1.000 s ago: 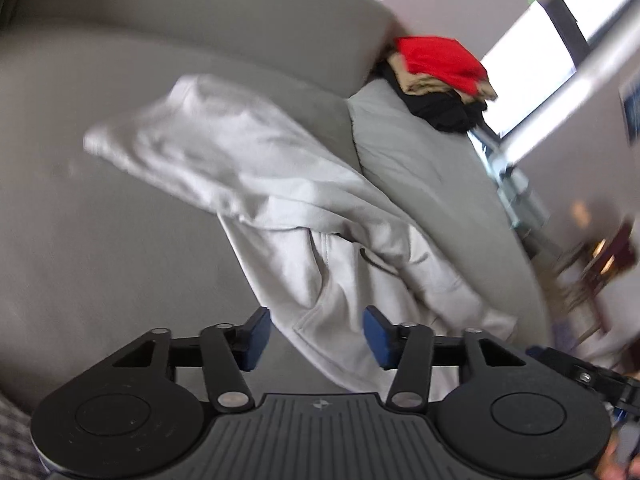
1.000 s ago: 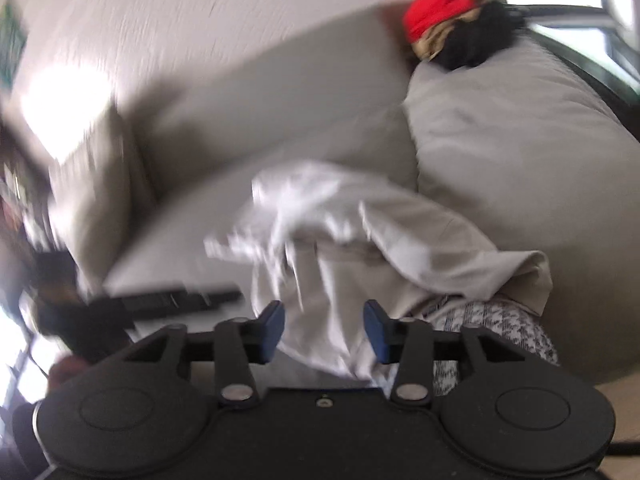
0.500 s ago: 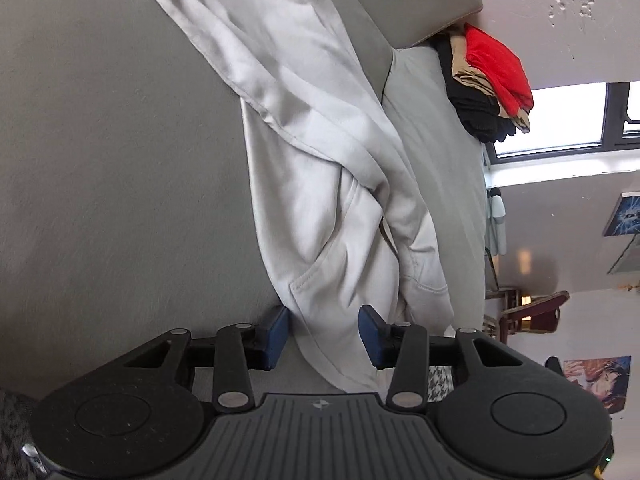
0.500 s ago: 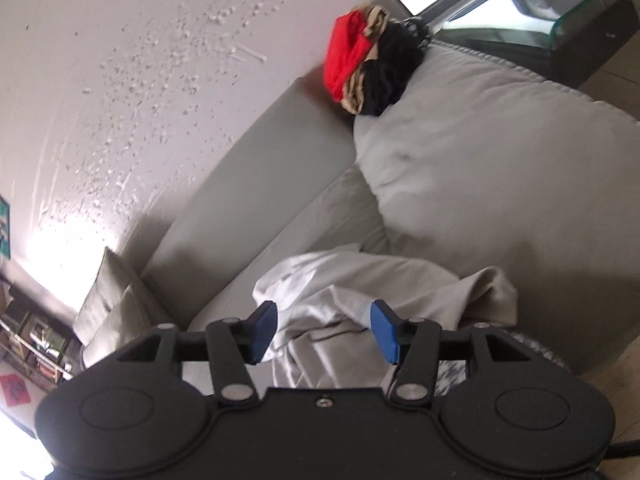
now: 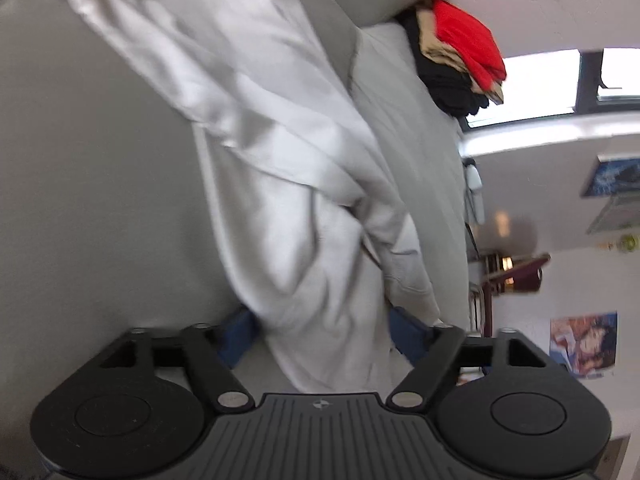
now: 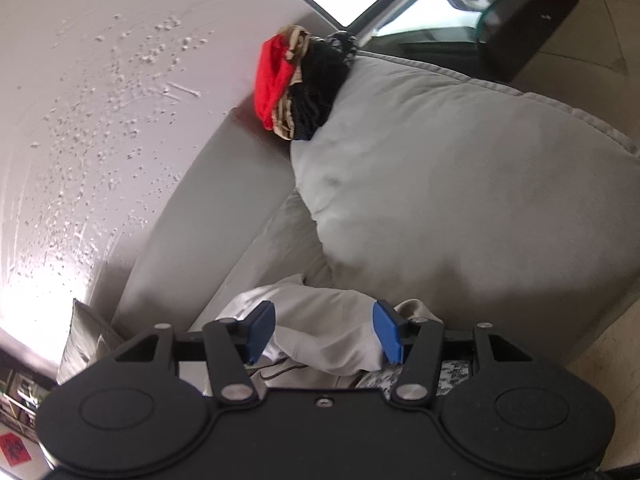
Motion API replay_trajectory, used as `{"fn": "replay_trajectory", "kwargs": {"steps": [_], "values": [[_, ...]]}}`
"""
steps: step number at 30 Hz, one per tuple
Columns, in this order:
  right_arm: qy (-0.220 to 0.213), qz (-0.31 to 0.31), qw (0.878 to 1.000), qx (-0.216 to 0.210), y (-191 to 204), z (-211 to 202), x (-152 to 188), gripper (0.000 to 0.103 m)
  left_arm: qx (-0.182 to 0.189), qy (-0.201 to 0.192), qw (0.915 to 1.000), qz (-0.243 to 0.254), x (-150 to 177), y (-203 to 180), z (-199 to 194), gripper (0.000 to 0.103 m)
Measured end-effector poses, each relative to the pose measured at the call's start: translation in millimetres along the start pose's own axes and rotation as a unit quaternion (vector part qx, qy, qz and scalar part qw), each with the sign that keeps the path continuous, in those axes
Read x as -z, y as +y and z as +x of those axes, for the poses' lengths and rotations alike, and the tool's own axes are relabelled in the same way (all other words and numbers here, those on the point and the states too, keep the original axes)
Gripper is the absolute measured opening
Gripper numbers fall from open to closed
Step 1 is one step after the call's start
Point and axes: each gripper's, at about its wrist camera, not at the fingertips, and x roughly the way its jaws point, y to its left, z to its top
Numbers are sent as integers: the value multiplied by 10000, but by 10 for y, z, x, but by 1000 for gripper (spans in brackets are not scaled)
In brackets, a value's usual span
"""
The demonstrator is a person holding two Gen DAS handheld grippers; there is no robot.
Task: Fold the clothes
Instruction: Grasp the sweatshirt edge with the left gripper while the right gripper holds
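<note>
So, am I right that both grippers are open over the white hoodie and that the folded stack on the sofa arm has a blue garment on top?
Not quite: the top garment is red, not blue, as the right wrist view shows. The rest stands: left gripper and right gripper open over the white hoodie.

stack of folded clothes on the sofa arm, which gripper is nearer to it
Hard to call. Both the left gripper and right gripper sit low over the white hoodie, well short of the stack.
</note>
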Motion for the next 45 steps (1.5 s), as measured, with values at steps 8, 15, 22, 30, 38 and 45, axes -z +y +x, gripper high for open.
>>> {"fn": "replay_trajectory", "kwargs": {"steps": [8,15,22,30,38,45], "values": [[127,-4,9993,362,-150,-31,33,53,199,-53,9996,-179,22,221,-98,28],[287,141,9971,688,-379,48,73,53,305,272,9992,-24,-84,195,92,23],[344,-334,9936,1022,-371,48,109,53,461,502,9977,12,-92,141,232,26],[557,-1783,9679,1679,-70,361,131,43,228,534,9983,86,-23,68,296,4],[713,-2408,9505,1831,108,685,152,11,79,291,9995,0,31,1,285,3],[847,-827,9926,288,335,689,-108,7,125,-704,9970,-309,9,-3,-231,2]]}}
